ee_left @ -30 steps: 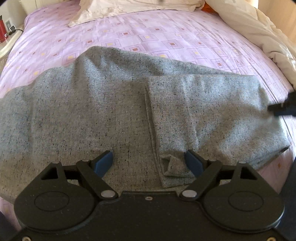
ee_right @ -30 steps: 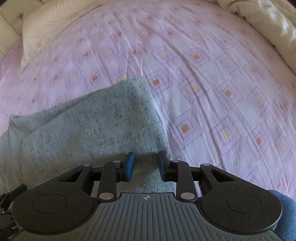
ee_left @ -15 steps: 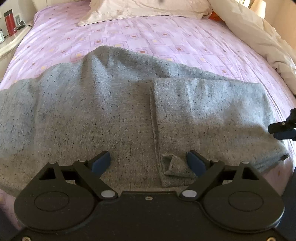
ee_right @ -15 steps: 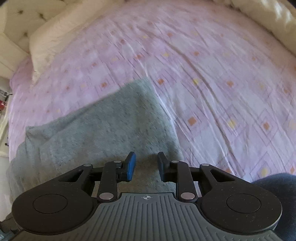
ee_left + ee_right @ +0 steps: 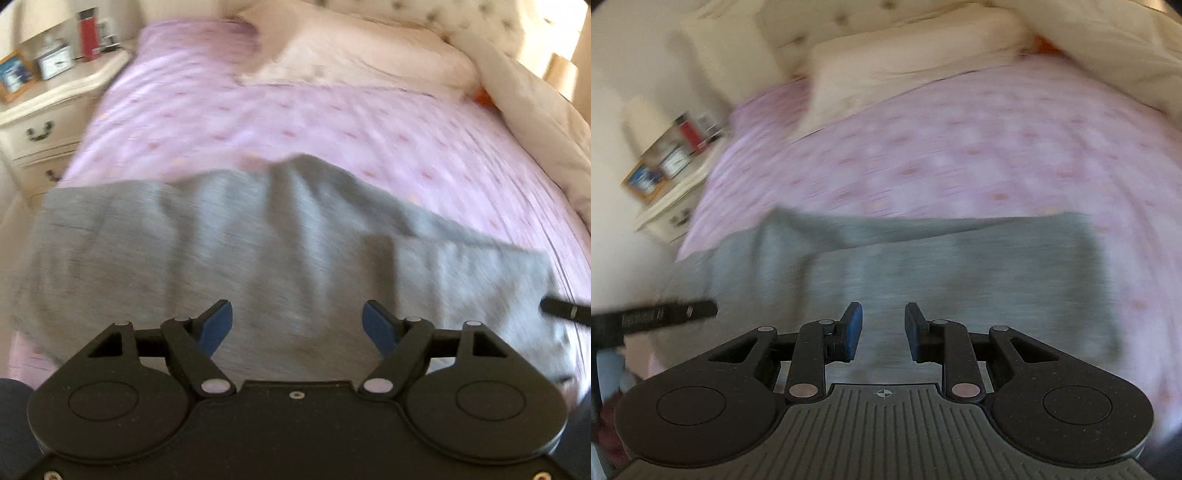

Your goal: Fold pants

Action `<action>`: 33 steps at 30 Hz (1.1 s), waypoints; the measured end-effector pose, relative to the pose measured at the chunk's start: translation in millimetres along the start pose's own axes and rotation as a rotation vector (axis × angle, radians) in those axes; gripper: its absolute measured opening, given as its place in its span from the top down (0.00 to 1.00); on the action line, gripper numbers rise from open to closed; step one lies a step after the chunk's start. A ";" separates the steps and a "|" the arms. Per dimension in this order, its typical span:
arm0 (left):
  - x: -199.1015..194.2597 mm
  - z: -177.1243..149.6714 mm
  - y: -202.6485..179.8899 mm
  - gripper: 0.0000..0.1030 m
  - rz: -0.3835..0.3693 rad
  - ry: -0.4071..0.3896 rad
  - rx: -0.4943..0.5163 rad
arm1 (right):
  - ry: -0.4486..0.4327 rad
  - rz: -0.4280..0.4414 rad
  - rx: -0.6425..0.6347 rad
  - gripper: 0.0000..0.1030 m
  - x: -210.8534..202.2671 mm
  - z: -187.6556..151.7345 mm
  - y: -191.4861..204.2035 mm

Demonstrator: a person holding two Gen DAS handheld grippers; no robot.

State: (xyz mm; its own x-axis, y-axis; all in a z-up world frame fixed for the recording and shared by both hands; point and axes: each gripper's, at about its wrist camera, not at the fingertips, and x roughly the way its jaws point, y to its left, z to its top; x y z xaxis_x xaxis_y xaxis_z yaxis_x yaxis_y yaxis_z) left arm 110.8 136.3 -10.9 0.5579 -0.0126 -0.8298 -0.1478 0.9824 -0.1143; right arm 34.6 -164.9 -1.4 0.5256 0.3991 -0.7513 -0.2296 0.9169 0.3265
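The grey speckled pants [image 5: 258, 258] lie folded across the near part of the purple patterned bed sheet [image 5: 295, 122]; they also show in the right wrist view [image 5: 960, 273]. Both views are motion-blurred. My left gripper [image 5: 297, 325] is wide open and empty, raised over the pants' near middle. My right gripper [image 5: 883, 330] is open with a narrower gap and empty, above the pants' near edge. A dark part of the right gripper shows at the left view's right edge [image 5: 565, 312], and of the left gripper at the right view's left edge [image 5: 657, 317].
A cream nightstand [image 5: 48, 122] with a red bottle [image 5: 88, 35] and a picture frame stands left of the bed. A white pillow [image 5: 369, 55] lies at the headboard. A cream duvet [image 5: 546, 122] is bunched along the right side.
Both grippers have pulled back and up from the pants, so more of the bed, pillow and nightstand shows. The right gripper's jaws have opened a little wider.
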 end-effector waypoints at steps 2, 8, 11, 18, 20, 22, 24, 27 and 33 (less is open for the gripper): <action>-3.1 6.8 16.7 0.23 0.045 -0.001 -0.042 | 0.005 0.032 -0.048 0.76 3.9 -3.3 16.2; -5.5 17.6 70.7 0.23 0.143 0.001 -0.203 | 0.063 0.094 -0.120 0.76 17.6 -16.4 32.8; -5.0 14.1 98.9 0.23 0.188 -0.012 -0.306 | 0.067 0.110 -0.117 0.76 12.4 -18.1 30.6; 18.9 -7.4 151.2 0.20 0.219 0.045 -0.506 | 0.066 0.121 -0.110 0.75 14.7 -20.7 28.1; 23.8 -12.8 157.9 0.15 0.185 0.068 -0.555 | 0.065 0.120 -0.105 0.75 15.7 -20.5 26.4; 30.8 -13.5 164.5 0.11 0.156 0.082 -0.601 | 0.070 0.125 -0.089 0.75 19.5 -21.1 25.9; 37.0 -15.1 170.0 0.07 0.142 0.085 -0.631 | 0.073 0.130 -0.078 0.75 20.0 -20.9 24.5; 47.2 -10.9 178.9 0.01 0.124 0.083 -0.633 | 0.075 0.131 -0.073 0.75 20.7 -21.2 24.6; 49.9 -1.0 194.9 0.00 0.117 0.009 -0.672 | 0.072 0.131 -0.079 0.75 21.4 -22.1 25.4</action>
State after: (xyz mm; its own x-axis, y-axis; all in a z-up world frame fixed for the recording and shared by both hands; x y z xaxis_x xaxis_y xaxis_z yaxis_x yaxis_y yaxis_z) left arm 109.0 327.0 -75.1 0.5009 0.0819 -0.8616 -0.6833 0.6484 -0.3355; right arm 21.9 -133.1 -21.9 0.4276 0.5119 -0.7450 -0.3579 0.8527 0.3805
